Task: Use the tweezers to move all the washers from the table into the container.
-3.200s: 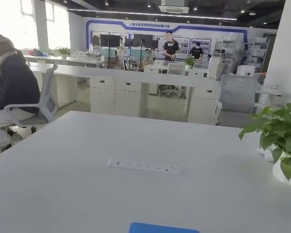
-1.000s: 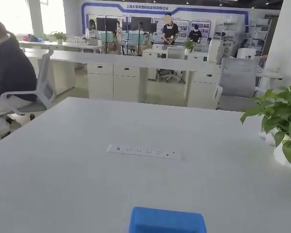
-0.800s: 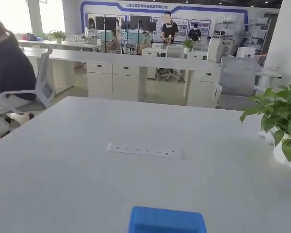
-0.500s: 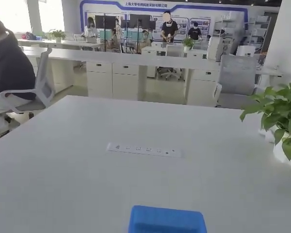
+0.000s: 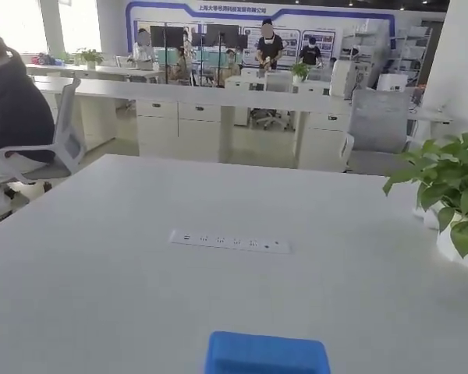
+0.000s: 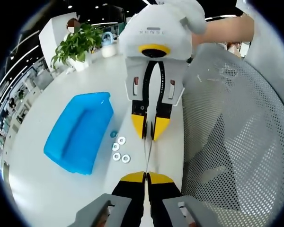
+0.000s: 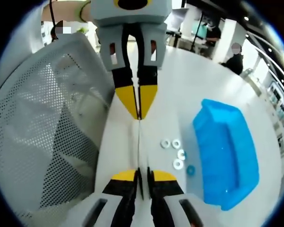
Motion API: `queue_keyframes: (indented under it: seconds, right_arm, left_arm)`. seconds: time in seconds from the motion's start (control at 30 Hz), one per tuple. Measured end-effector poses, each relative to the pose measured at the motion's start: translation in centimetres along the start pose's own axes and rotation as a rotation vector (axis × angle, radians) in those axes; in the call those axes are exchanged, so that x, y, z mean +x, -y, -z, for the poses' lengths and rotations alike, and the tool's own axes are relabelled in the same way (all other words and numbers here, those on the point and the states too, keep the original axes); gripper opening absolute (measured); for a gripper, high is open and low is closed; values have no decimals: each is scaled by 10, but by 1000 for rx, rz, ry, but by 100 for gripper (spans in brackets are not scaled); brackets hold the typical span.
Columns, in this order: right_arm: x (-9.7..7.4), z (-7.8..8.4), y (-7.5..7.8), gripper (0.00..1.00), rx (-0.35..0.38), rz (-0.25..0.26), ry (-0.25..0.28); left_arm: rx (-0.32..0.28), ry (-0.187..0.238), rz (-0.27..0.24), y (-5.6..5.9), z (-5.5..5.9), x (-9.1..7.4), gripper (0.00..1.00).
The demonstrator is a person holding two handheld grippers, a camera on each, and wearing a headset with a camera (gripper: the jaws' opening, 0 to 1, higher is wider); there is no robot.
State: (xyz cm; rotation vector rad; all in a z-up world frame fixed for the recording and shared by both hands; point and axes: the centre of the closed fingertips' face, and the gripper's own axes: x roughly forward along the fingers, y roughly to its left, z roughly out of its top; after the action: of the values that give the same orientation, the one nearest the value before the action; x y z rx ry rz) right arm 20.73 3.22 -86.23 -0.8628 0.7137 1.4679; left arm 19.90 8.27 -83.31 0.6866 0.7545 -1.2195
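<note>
Tipped down further than 3.2 s ago in the head view, hence more of the blue rectangular plastic container (image 5: 267, 363) above the bottom edge; no shift of the container itself on the white tabletop (image 5: 140, 296) to be read from that. Four small white ring washers (image 6: 121, 140) plus one bluish washer (image 6: 113, 134) in a loose cluster just beside the container's long wall, flat on the table; none inside the container, as far as visible. Likely very light, hard, thin and slick, lying flush, so prone to skate or flip under a clumsy pinch; probably best taken with one tine through the hole and one outside the rim. On the washers' far side from the container, slim metal tweezers (image 7: 139, 142) stretched parallel to that long wall, springy-looking and seen edge-on. Nose to nose along that same line, left gripper (image 6: 146, 177) and right gripper (image 7: 138, 173), each with jaws drawn together on one end of the tweezers, low over the table; grey mesh chair back (image 6: 236, 142) further out from the container than both
</note>
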Motion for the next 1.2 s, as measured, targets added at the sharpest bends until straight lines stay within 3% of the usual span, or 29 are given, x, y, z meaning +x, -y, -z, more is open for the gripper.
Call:
queue_keyframes:
  seconds: [0.2, 0.5, 0.7, 0.9, 1.2]
  right_arm:
    - [-2, -12, 0, 8, 21, 12, 58]
    - [4, -36, 2, 8, 19, 30, 136]
    - [7, -46, 9, 8, 23, 74, 174]
    - [6, -47, 18, 9, 37, 118, 193]
    - [10, -55, 20, 9, 66, 94, 231]
  left_arm:
    - [18, 43, -18, 4, -17, -24, 0]
    - [65, 52, -47, 5, -37, -51, 0]
    - [110, 41, -61, 5, -45, -56, 0]
    - [125, 30, -69, 5, -44, -56, 0]
    - [137, 28, -85, -6, -50, -59, 0]
